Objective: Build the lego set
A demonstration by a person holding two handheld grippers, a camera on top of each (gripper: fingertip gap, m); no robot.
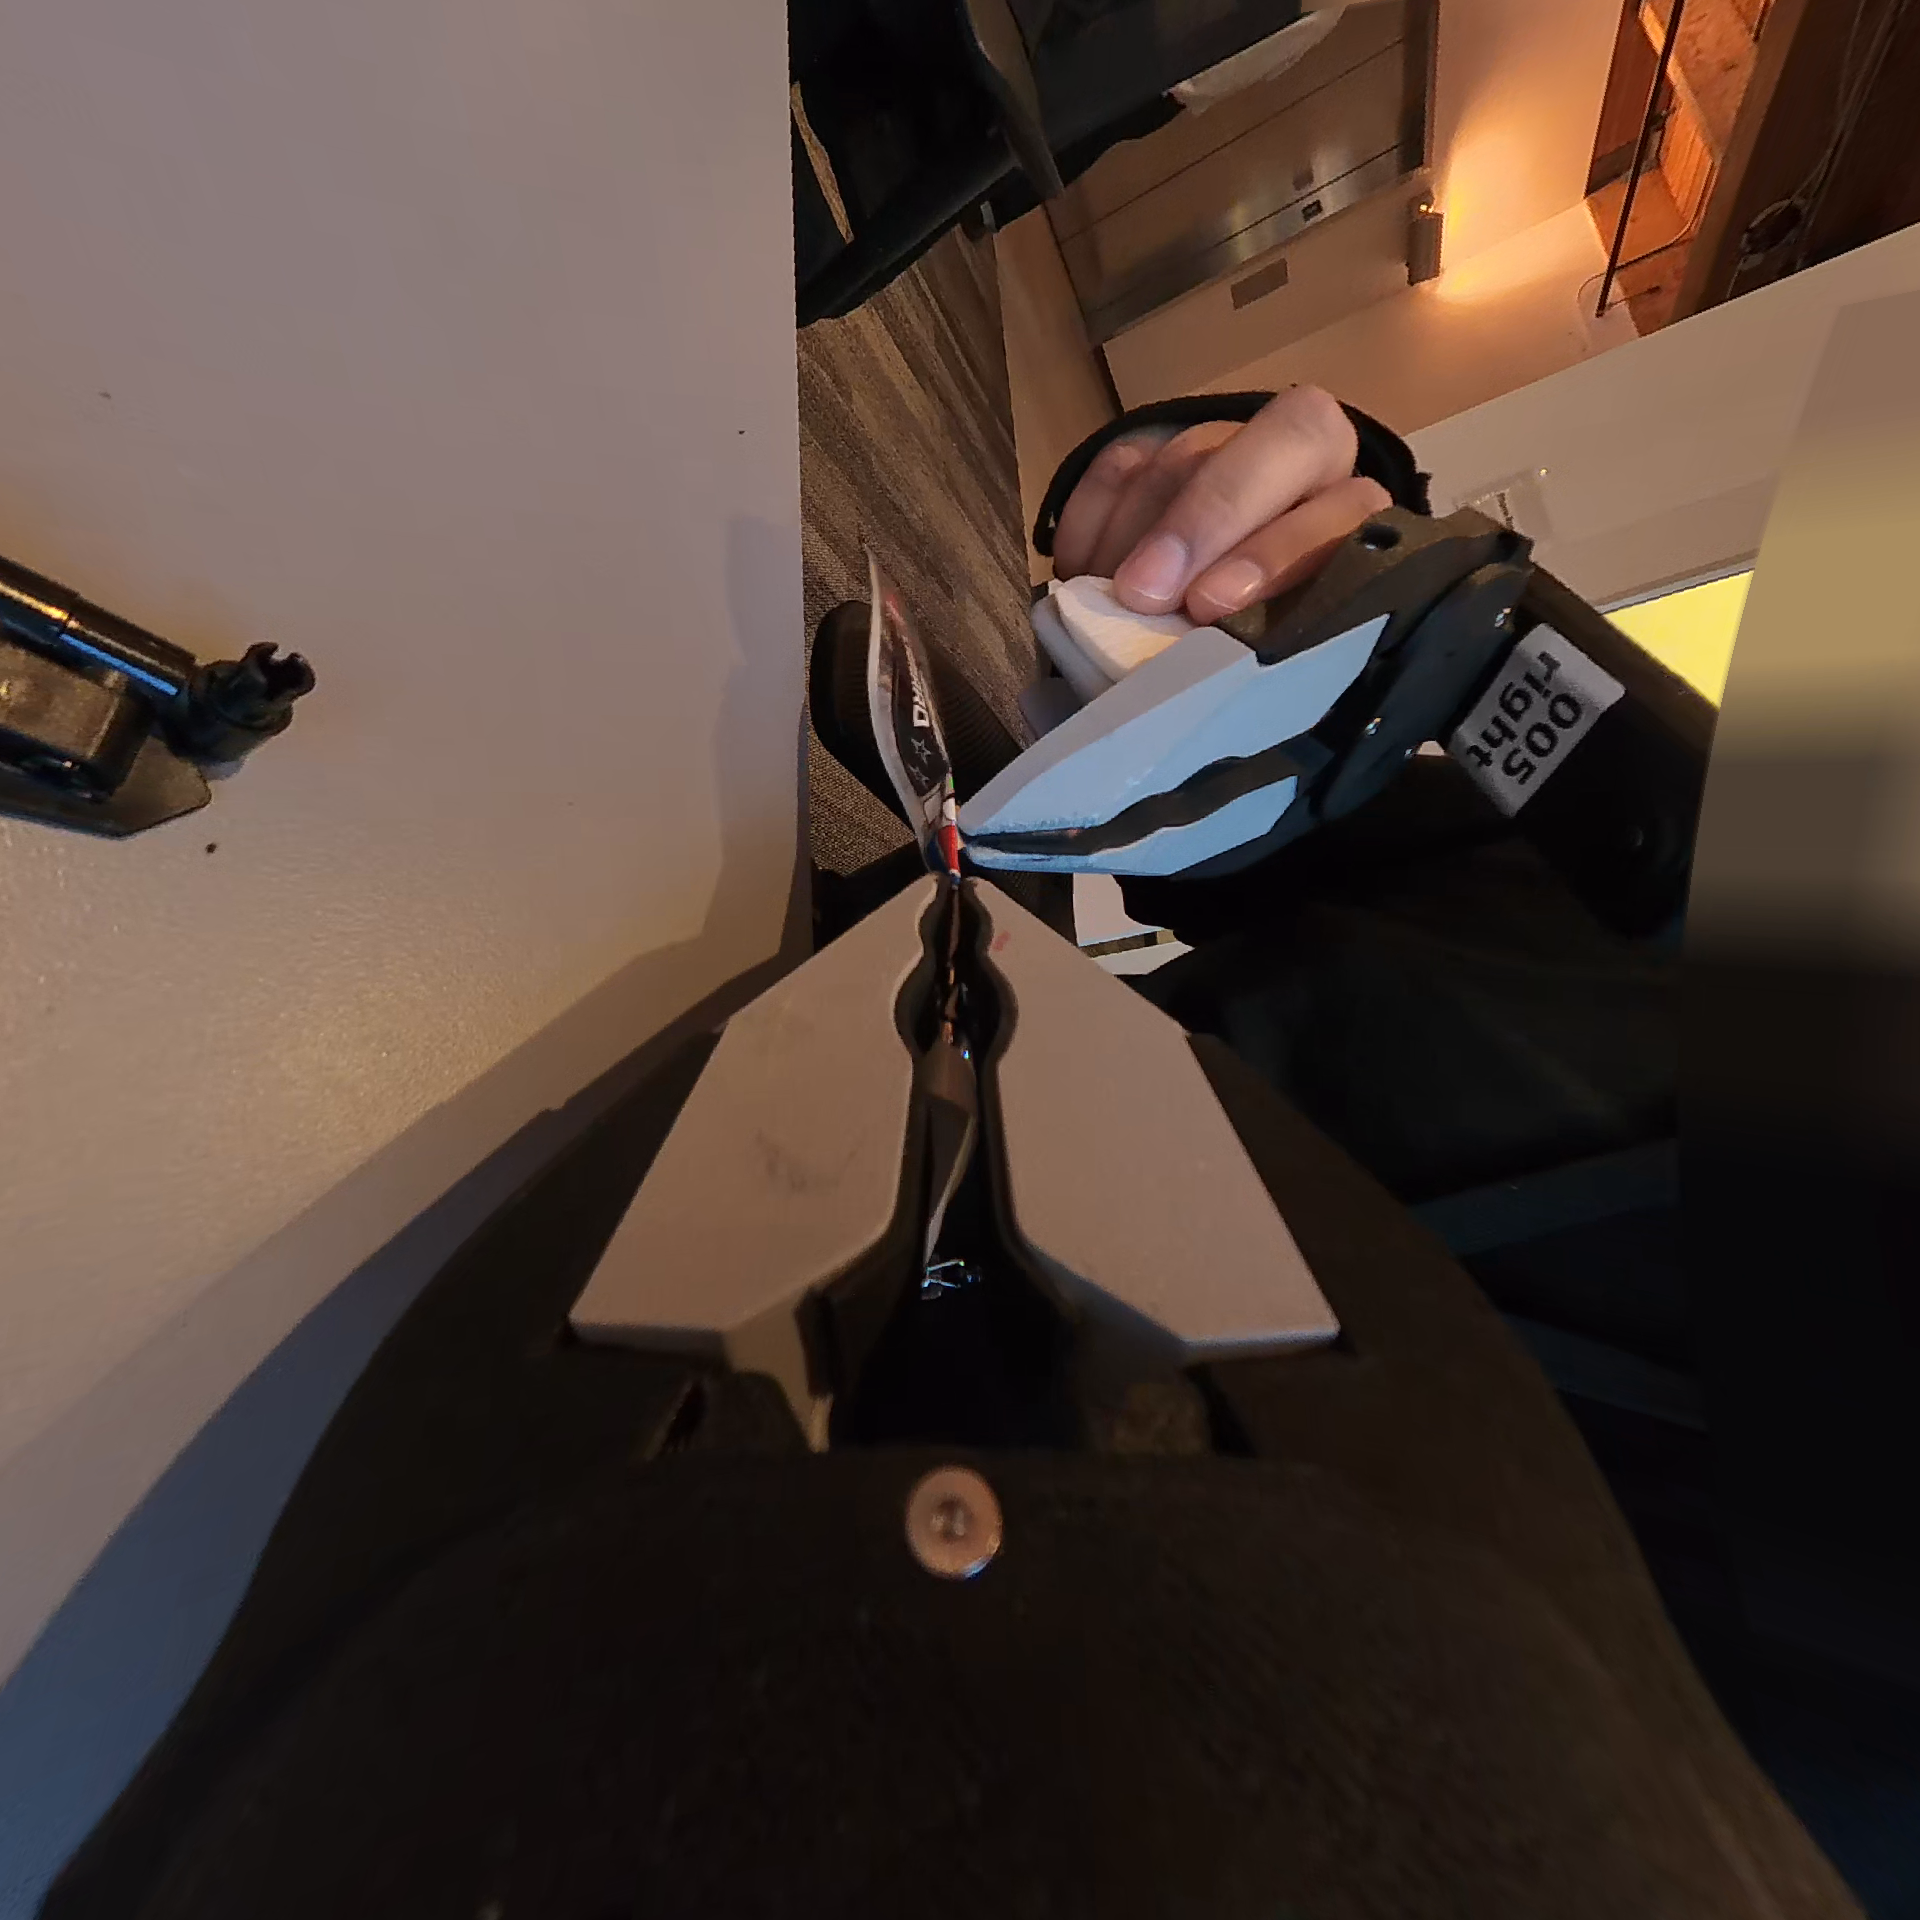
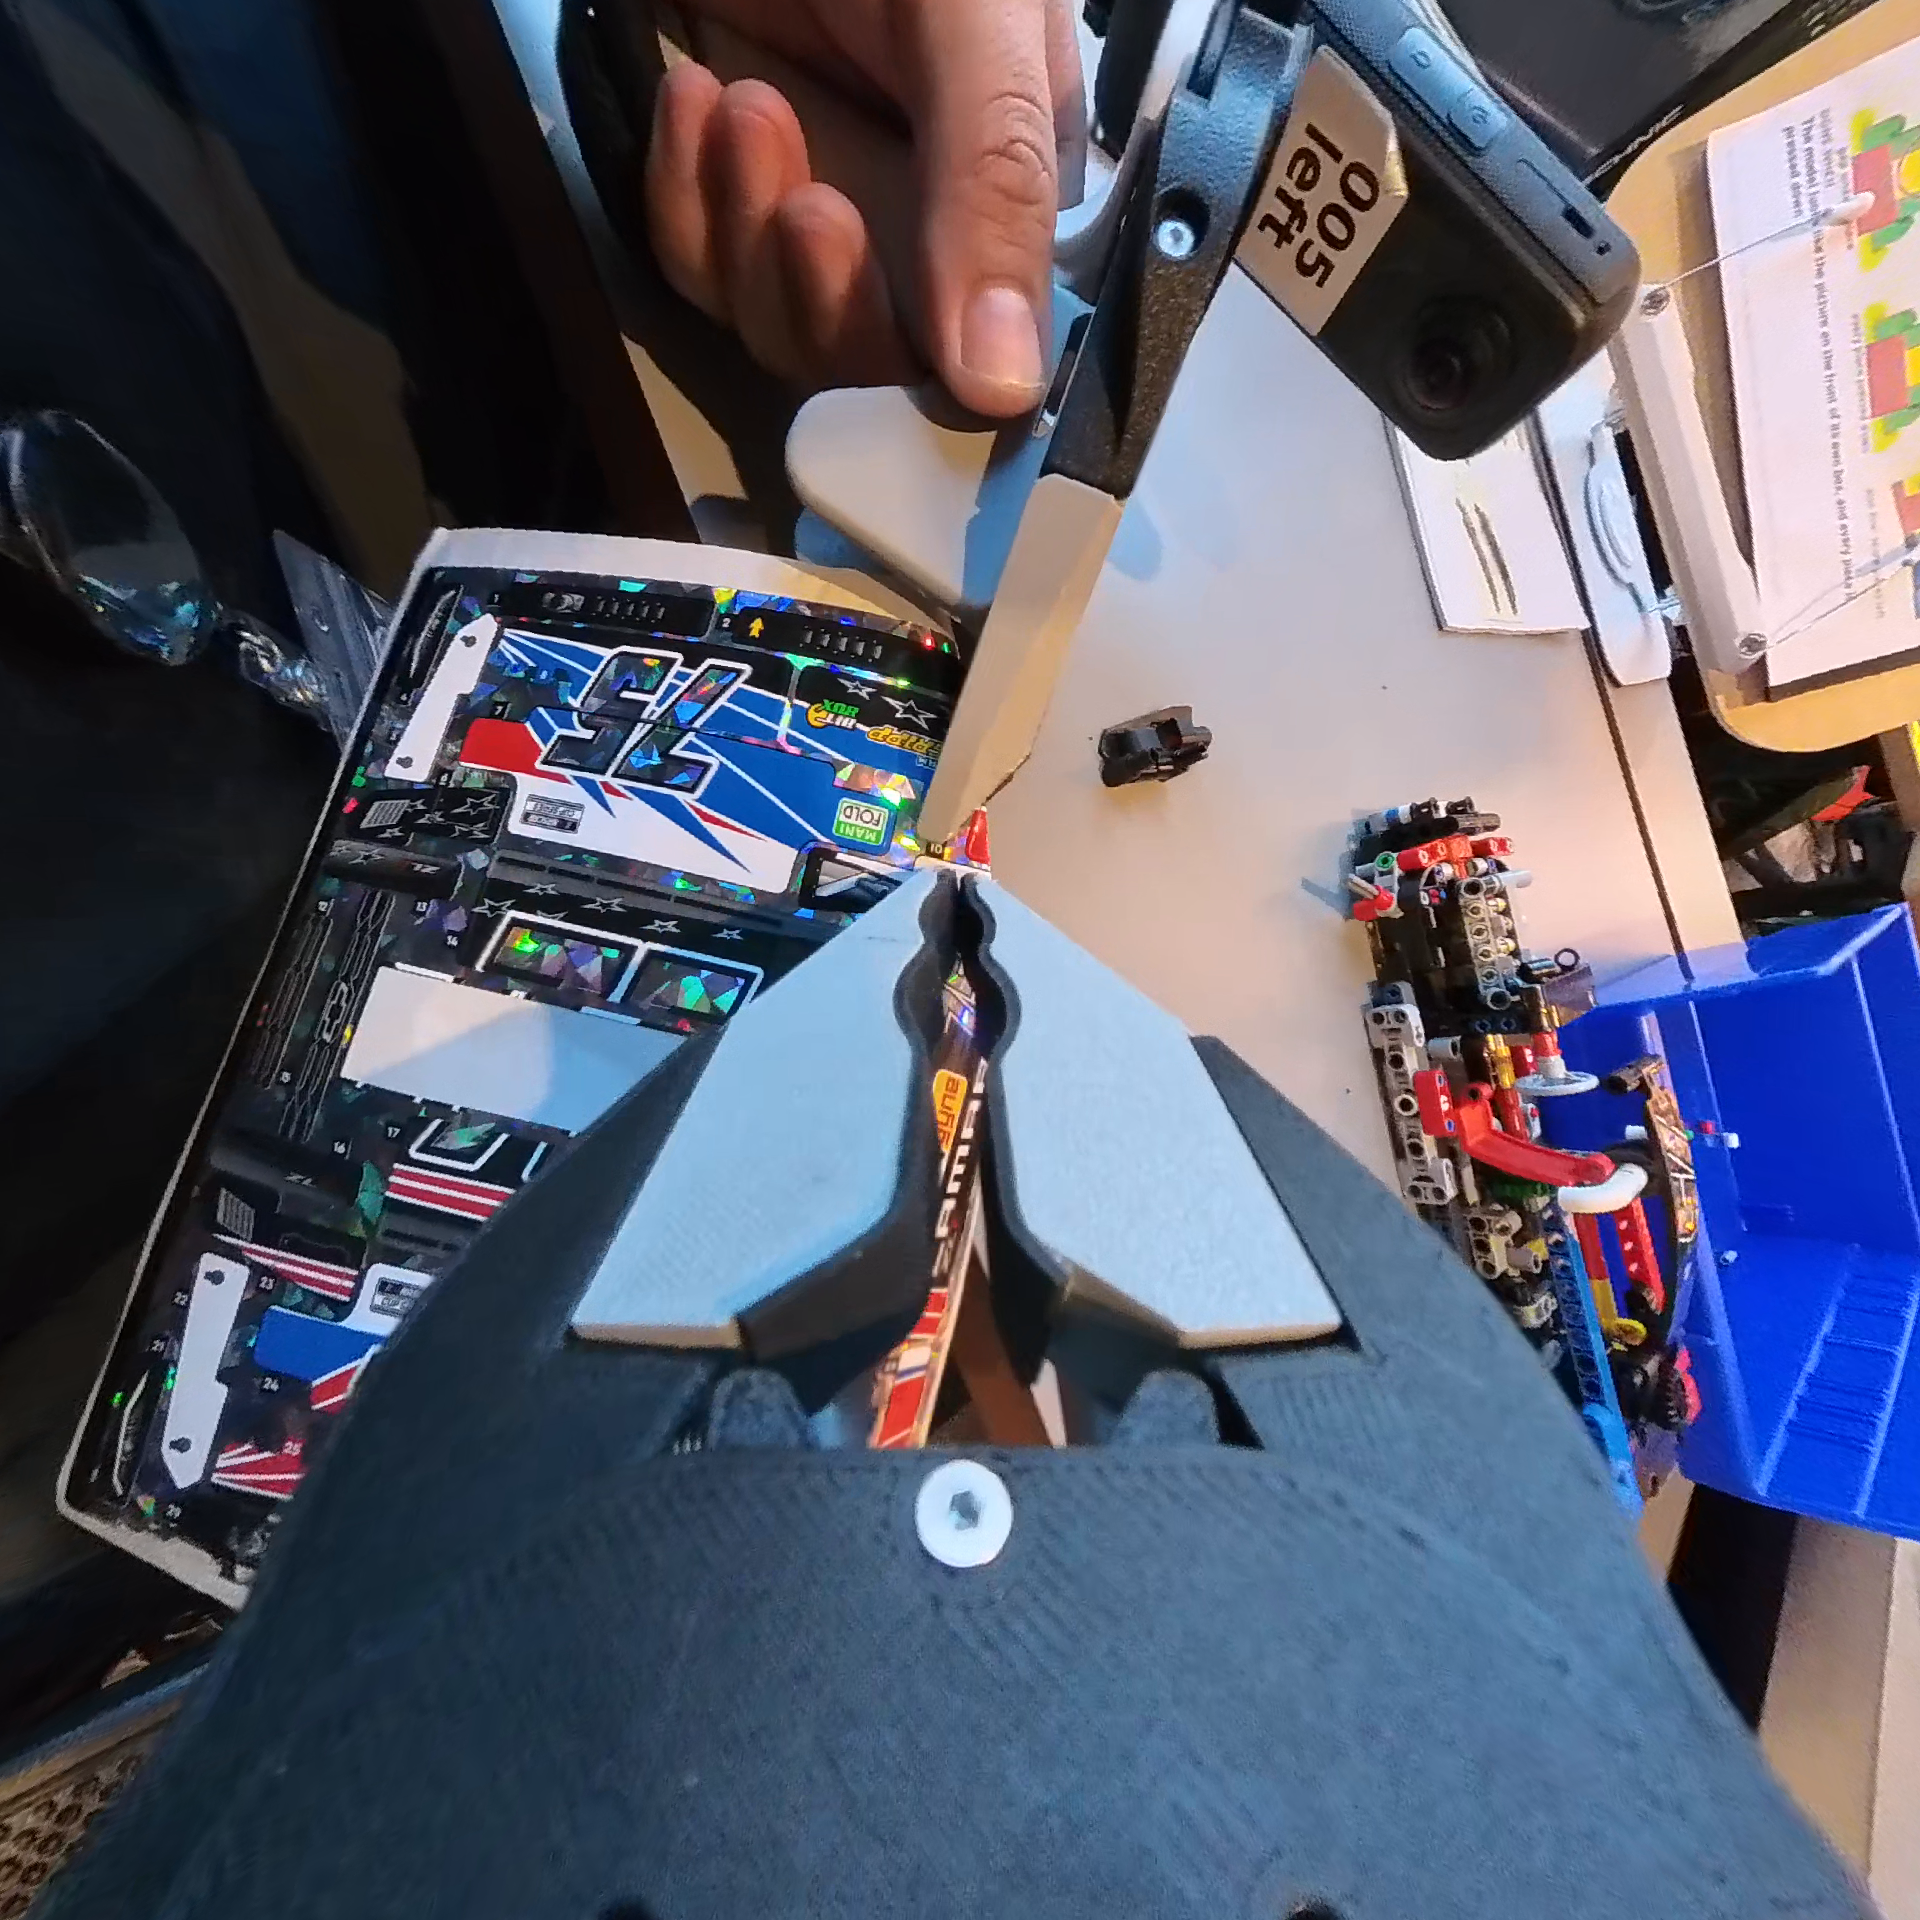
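A shiny printed sticker sheet [image 2: 582, 935] hangs off the near edge of the white table, over a person's lap. My left gripper [image 1: 951, 894] is shut on its edge; the sheet runs edge-on past the fingertips [image 1: 914, 707]. In the right wrist view the left gripper [image 2: 951, 826] comes down from above onto the sheet's right corner. My right gripper [image 2: 961, 883] is shut on a narrow orange and black sticker strip [image 2: 951, 1143] that lies between its fingers. In the left wrist view the right gripper [image 1: 966, 831] meets the left one tip to tip.
A partly built black, red and grey Lego chassis [image 2: 1475, 1039] lies on the white table [image 2: 1247, 623] beside a blue bin [image 2: 1766, 1195]. A small black piece [image 2: 1153, 743] lies loose. Instruction pages [image 2: 1818, 312] stand at the back right. A black Lego assembly [image 1: 156, 707] lies on the table in the left wrist view. Left and right tips are no more than a few centimetres apart.
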